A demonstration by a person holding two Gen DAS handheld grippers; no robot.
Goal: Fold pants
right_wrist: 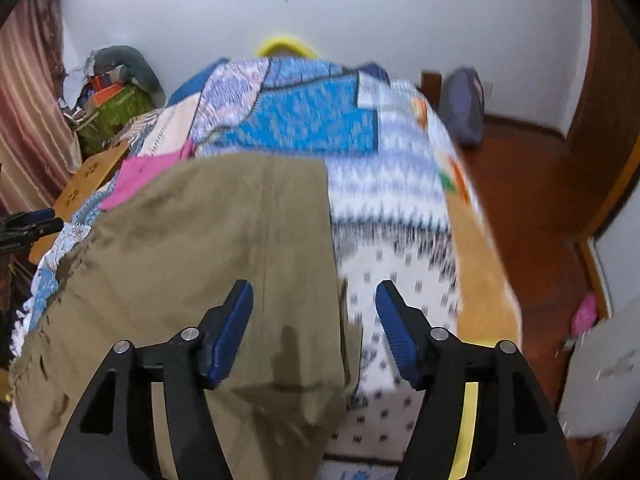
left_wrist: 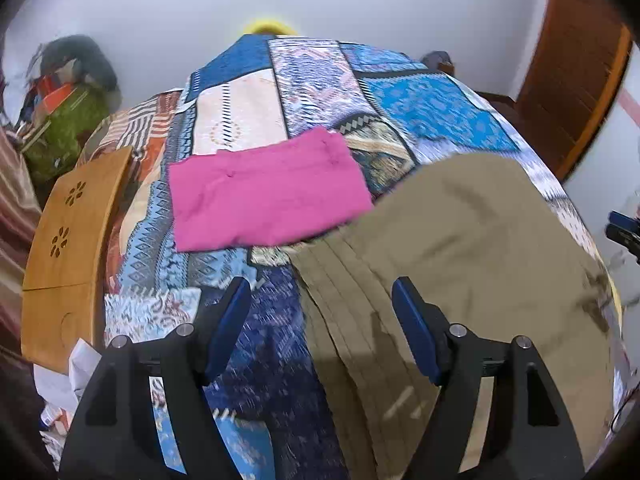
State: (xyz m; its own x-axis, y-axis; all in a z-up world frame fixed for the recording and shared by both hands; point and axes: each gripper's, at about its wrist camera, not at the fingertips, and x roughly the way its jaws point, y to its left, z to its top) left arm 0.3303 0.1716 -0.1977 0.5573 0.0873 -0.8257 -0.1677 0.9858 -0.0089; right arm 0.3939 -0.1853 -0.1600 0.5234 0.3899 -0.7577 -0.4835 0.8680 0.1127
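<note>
**Khaki pants between two open grippers, one edge under each**

Patchwork bedspread [left_wrist: 432, 108] in blues, whites and prints fills the middle of both views, with a pale wall behind it and a brown wooden door [left_wrist: 576, 80] at the upper right of the left wrist frame. A folded pink garment [left_wrist: 264, 196] lies on the bedspread in the centre of that frame, and a wooden lap table [left_wrist: 68, 240] sits at the left edge.

The pants [left_wrist: 472, 264], khaki and lying flat on the bedspread, take up the lower right of the left wrist frame and the left and centre of the right wrist frame [right_wrist: 208, 248]. Their upper left corner touches or just overlaps the pink garment; motion blur makes it hard to tell which.

The left gripper [left_wrist: 322, 320] is released, its jaws spread wide and holding nothing. The left edge of the pants, with parallel stitched or stacked ridges, runs up between its fingers from bottom centre toward the pink garment. The right gripper [right_wrist: 314, 320] is likewise spread wide and empty, and the straight right edge of the pants runs up the frame between its fingers, from the bottom centre to a square corner in the middle of the frame.

So the cloth appears to lie between the two tools, its long axis running away from both cameras toward the far wall. Each gripper seems equally near its own edge, which suits a two-handed pinch, though the layered left edge may be harder to gather cleanly.
</note>
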